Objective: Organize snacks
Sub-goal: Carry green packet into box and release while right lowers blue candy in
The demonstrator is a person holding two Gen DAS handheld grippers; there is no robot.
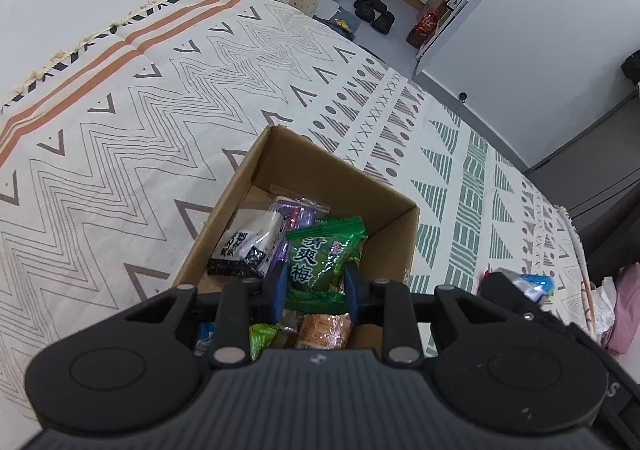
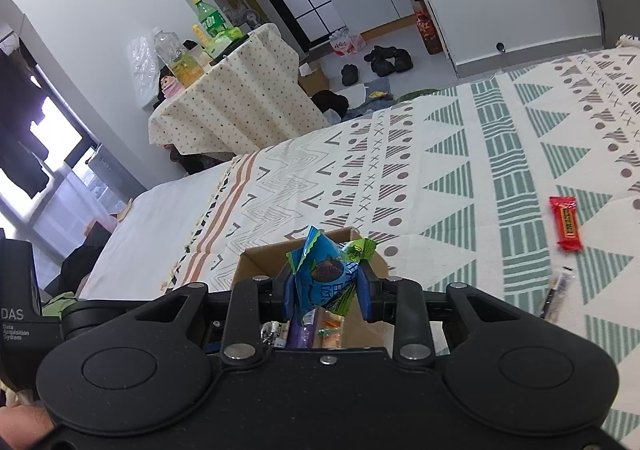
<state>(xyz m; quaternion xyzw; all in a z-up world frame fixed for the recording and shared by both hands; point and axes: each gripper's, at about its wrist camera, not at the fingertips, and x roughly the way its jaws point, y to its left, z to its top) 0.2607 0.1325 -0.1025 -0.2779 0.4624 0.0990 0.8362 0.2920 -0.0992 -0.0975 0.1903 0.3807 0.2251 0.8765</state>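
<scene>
A brown cardboard box (image 1: pixel 394 205) sits on the patterned bedspread and holds several snack packets. My left gripper (image 1: pixel 316 286) is shut on a green plum candy packet (image 1: pixel 322 258) and holds it over the box. A black-and-white packet (image 1: pixel 244 250) and a purple packet (image 1: pixel 298 213) lie inside. My right gripper (image 2: pixel 326 292) is shut on a blue and green packet (image 2: pixel 328 274) just above the same box (image 2: pixel 256 264). The right gripper also shows in the left wrist view (image 1: pixel 516 290) at the right.
A red snack bar (image 2: pixel 566 223) and a dark slim packet (image 2: pixel 554 296) lie on the bedspread (image 2: pixel 460 177) to the right of the box. A table with bottles (image 2: pixel 224 97) stands beyond the bed. Shoes (image 1: pixel 370 7) lie on the floor.
</scene>
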